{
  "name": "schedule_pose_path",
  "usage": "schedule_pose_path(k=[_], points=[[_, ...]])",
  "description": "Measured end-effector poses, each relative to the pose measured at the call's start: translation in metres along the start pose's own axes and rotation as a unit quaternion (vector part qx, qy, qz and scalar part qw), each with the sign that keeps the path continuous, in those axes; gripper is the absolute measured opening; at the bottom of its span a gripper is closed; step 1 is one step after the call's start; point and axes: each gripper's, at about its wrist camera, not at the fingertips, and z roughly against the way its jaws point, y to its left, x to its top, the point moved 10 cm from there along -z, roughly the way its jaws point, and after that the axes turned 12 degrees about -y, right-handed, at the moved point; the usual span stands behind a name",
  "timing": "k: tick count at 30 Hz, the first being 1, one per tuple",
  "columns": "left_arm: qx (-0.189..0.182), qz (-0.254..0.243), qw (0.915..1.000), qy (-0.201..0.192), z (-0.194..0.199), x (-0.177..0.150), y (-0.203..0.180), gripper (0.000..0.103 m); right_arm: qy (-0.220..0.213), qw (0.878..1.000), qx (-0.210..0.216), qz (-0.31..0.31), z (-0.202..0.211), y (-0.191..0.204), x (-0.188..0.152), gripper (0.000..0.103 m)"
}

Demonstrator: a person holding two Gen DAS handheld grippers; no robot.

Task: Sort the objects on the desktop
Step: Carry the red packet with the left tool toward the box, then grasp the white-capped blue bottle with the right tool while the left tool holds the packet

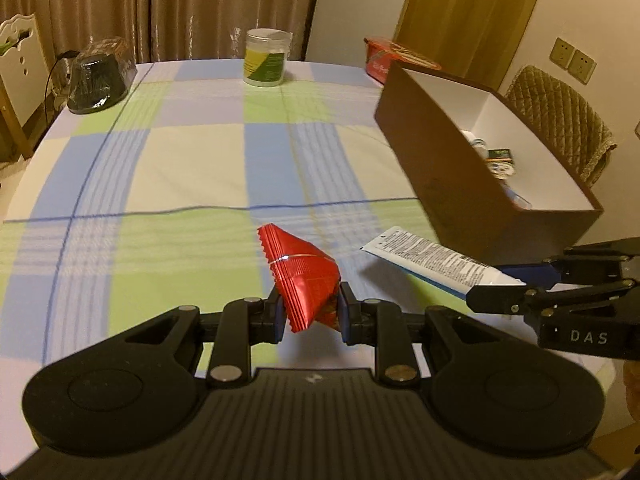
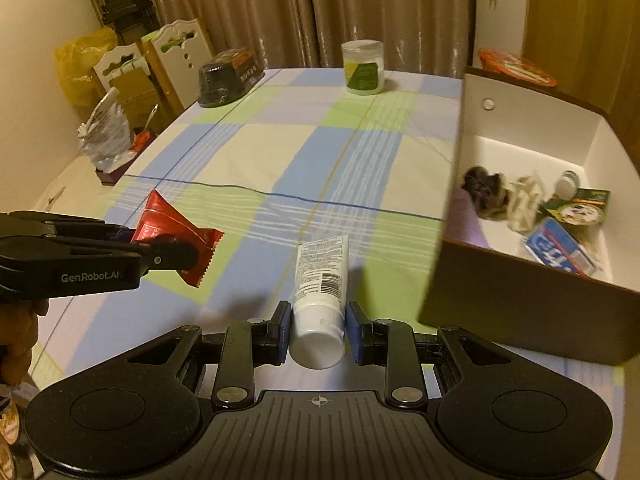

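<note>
Left gripper (image 1: 310, 312) pinches the red packet (image 1: 304, 276) between its fingers; right gripper (image 2: 318, 332) clamps the tube (image 2: 320, 280) (cap end), which could slip short of the box (image 2: 520, 304)

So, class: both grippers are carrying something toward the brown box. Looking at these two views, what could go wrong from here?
1. The red foil packet is pinched by one crumpled end in the left gripper; it may slip out.
2. The white tube is held near its cap by the right gripper, so its long end could snag the brown box wall.
3. The grippers are close together and might collide.
</note>
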Motion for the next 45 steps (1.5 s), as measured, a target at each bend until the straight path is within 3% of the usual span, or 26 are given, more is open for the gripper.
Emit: schedule_pose_path(k=[14, 22, 45], points=[[-0.067, -0.059, 0.9960, -0.009, 0.007, 0.019, -0.065, 0.021, -0.027, 0.996, -0.071, -0.051, 0.066, -0.040, -0.006, 0.028], [-0.103, -0.081, 0.9910, -0.028, 0.013, 0.034, -0.090, 0.021, -0.047, 0.993, -0.090, -0.060, 0.098, -0.048, 0.003, 0.028], [-0.125, -0.110, 0.9856, -0.028, 0.018, 0.034, -0.115, 0.021, -0.082, 0.987, -0.129, -0.054, 0.137, -0.067, 0.019, 0.028]])
